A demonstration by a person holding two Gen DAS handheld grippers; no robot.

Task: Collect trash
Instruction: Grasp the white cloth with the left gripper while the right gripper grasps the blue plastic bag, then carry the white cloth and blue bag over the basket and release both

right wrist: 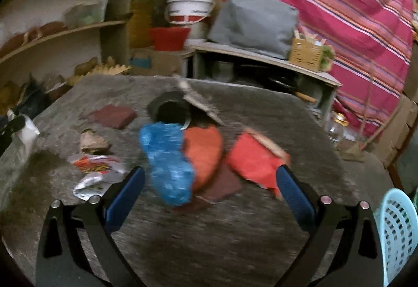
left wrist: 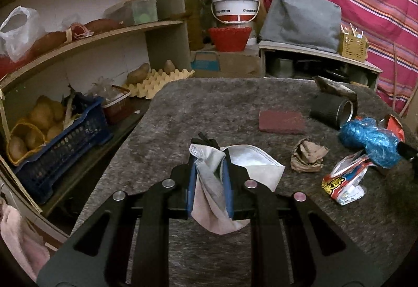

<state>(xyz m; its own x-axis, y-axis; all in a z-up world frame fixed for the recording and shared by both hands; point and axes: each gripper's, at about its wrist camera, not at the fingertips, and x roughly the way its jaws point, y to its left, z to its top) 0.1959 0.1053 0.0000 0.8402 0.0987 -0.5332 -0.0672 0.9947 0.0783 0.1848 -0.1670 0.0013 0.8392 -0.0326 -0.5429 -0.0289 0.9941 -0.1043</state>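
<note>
My left gripper is shut on a white face mask, holding it over the grey felt table. A crumpled brown paper, a colourful snack wrapper and a blue plastic bag lie to its right. My right gripper is open and empty; the blue plastic bag lies between its fingers, next to an orange bag and red paper. The wrapper and brown paper lie to the left.
A dark red block and a tipped black cup lie on the table. A light blue basket stands at the right edge. Shelves with a blue crate of potatoes stand left. A low shelf and striped cloth are behind.
</note>
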